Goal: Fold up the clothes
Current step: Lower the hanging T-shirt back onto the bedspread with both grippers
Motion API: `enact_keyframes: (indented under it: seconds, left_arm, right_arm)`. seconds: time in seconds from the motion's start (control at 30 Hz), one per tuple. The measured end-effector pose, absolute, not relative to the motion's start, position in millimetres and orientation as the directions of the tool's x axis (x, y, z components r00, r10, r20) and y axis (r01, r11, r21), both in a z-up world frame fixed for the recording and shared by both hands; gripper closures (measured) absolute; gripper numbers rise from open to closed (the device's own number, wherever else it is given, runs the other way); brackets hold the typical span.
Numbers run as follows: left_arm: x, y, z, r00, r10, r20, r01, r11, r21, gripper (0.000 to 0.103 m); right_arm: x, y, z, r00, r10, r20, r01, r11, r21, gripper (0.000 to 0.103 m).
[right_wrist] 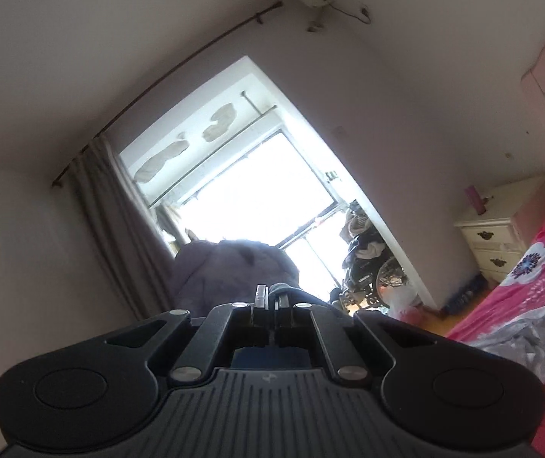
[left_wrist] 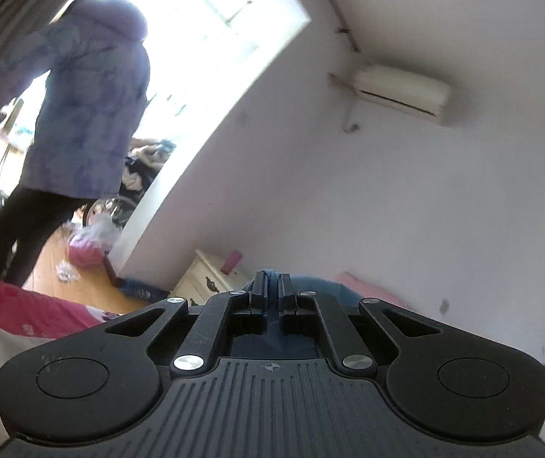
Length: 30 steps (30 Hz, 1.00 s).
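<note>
While both wrist views tilt toward white walls, the pink floral bedsheet fills the right view's edge, crumpled grey fabric lying on it. A person in a purple padded jacket stands by the window. Left gripper and right gripper each pinch blue denim cloth, jaws nearly together.

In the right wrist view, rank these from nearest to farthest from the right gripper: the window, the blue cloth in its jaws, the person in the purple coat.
1. Blue cloth: pinched at the right gripper tips, centre.
2. Person in the purple coat: just beyond the tips, slightly left.
3. Window: behind the person, at the far wall.
</note>
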<state>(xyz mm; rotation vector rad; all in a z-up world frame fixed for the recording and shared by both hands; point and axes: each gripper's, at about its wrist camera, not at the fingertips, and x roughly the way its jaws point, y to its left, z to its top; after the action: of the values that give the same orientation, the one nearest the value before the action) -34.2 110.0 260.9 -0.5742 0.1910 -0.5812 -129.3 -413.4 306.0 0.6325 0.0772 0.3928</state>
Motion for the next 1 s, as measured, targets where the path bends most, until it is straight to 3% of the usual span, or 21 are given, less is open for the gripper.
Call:
enact_keyframes:
  seconds: [0.13,0.2,0.33,0.43,0.5,0.6,1.0]
  left_arm:
    - [-88,139,211,0.813,-0.577,-0.079,0.435,0.692,-0.576,0.1]
    - [-112,151,172,0.808,-0.567,-0.157,0.381,0.707,-0.596,0.1]
    - [-144,154,73,0.745,-0.525,-0.411,0.224,0.777,-0.588,0.1]
    - [-153,145,-1,0.651,-0.47,-0.595,0.129,0.842,-0.524,0.1]
    - [-156,145,-42,0.569,-0.46,-0.682,0.062,0.851,-0.522,0.1]
    - [-165,148,-72,0.523,-0.433,-0.734,0.023,0.868,-0.496,0.1]
    - [-156,136,-89,0.486,-0.393,-0.781,0.07,0.908,-0.413,0.1]
  right_arm:
    - [-185,-434,234,0.924,0.377,-0.066,-0.241,0.707,0.665,0.1]
    - [-201,-440,177,0.904,0.372,-0.21,-0.13,0.707,0.696,0.1]
    - [-218,-441,47,0.744,0.381,-0.549,0.164,0.692,0.703,0.1]
    - [-226,-440,-24,0.612,0.402,-0.681,0.318,0.663,0.678,0.1]
    - [-231,-439,-48,0.563,0.412,-0.716,0.375,0.645,0.666,0.1]
    - [-234,-433,-53,0.519,0.415,-0.747,0.387,0.665,0.639,0.1]
    - [-203,-416,-69,0.412,0.394,-0.822,0.439,0.704,0.557,0.099]
